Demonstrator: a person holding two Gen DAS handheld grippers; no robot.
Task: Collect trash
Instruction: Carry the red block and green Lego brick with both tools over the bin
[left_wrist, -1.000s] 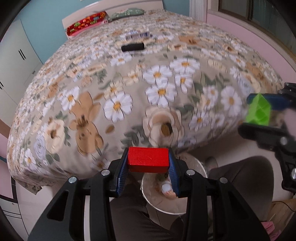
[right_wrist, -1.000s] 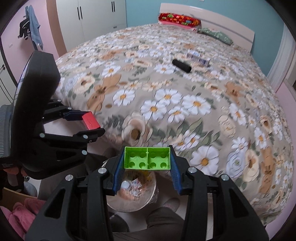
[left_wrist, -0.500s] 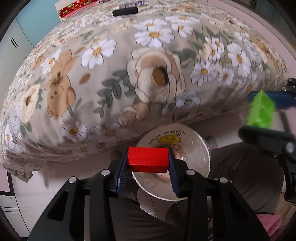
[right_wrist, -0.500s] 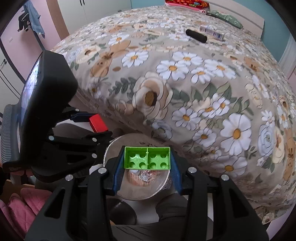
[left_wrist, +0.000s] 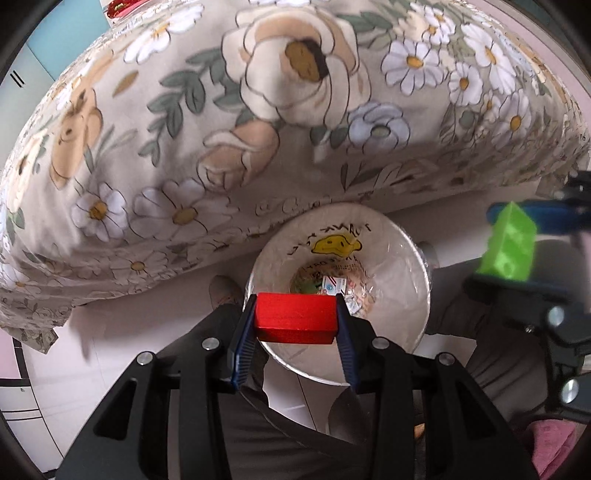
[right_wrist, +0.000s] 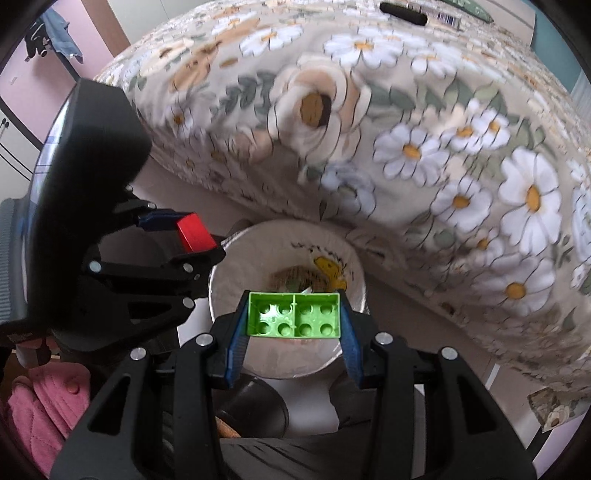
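Above the round white bin lined with clear plastic (left_wrist: 388, 258), which stands on the pale floor at the near edge of the bed, I hold both grippers ready to drop. My left gripper (left_wrist: 295, 323) is closed firmly on a red rectangular wooden block (left_wrist: 295, 317), and my right gripper (right_wrist: 294, 314) is closed on a bright green plastic building brick (right_wrist: 294, 314), its hollow studded underside facing the camera. A second ago the floral daisy-print bedspread (left_wrist: 258, 110) filled most of both views and the bin sat low and partly hidden behind my fingers; now I have tipped both grippers downward and the bin's open mouth is centred beneath each block. I judge that carrying is over and release comes next. The bin already holds some crumpled wrappers (left_wrist: 334, 288), though my red block covers part of them and I cannot make out what each piece is. The right view is blurred by motion across the bedspread. A black cylindrical object (right_wrist: 403, 13) lies far away on the bed, cut off at the frame's top edge, perhaps more rubbish to fetch.
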